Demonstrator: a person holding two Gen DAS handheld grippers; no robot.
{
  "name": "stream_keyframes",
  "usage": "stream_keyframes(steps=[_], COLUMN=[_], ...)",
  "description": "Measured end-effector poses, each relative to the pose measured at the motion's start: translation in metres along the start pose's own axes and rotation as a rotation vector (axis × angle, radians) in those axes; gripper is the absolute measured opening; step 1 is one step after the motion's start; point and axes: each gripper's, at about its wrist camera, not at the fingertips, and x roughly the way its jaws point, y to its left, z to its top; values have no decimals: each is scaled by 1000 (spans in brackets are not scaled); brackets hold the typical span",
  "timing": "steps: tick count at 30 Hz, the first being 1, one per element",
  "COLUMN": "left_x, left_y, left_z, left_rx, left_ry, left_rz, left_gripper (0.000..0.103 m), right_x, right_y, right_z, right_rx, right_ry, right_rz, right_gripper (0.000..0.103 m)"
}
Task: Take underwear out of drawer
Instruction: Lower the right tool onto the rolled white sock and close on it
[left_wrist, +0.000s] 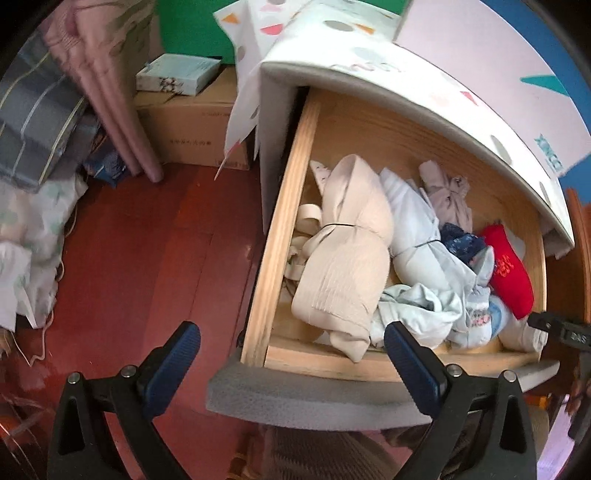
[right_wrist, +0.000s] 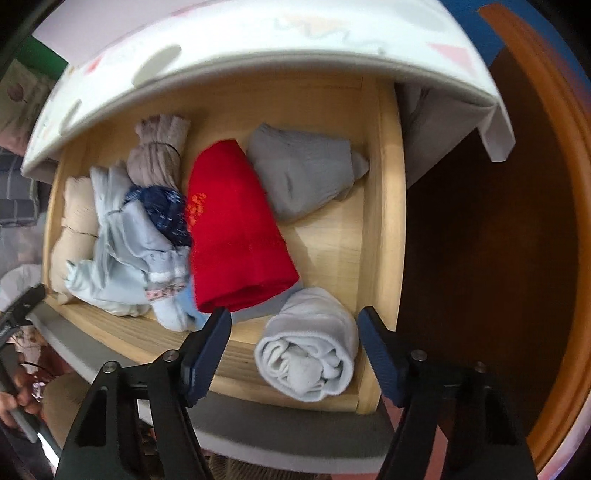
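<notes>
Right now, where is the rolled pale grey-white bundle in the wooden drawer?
In the right wrist view, the rolled pale bundle lies in the drawer's front right corner, beside the red folded cloth, between the right gripper's fingers.

Both grippers (left_wrist: 291, 345) (right_wrist: 293, 330): black frames; ribbed blue pads (left_wrist: 413, 365); silver screws (left_wrist: 452, 369).

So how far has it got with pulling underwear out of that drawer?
Done: the drawer is pulled open, its rolled clothes exposed. In hand: the right claw is straddling a pale rolled bundle at the front corner, pads not visibly pressing it yet. The left claw hangs open and empty over the drawer's front edge. Left: gripping a piece and lifting it out; nothing appears removed so far.
</notes>
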Motion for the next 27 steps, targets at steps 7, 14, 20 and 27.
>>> stream_keyframes(steps=[7,14,20,27], left_x=[-6,-6,-1,8], left_y=[6,-1,-9,-6], left_z=[7,11,16,23], left_rx=[-28,-9,-1,-48], left_ry=[30,61,88,140], left_rz=[-82,-118,-139,-201], left_gripper=[102,102,102,102], right_x=[20,41,55,56], right_y=[10,26,37,41], right_z=[-1,-4,-8,-21], right_rx=[-65,-164,-239,-207], right_ry=[49,97,116,52], right_rz=[-51,-167,-274,-316], right_gripper=[60,57,44,36])
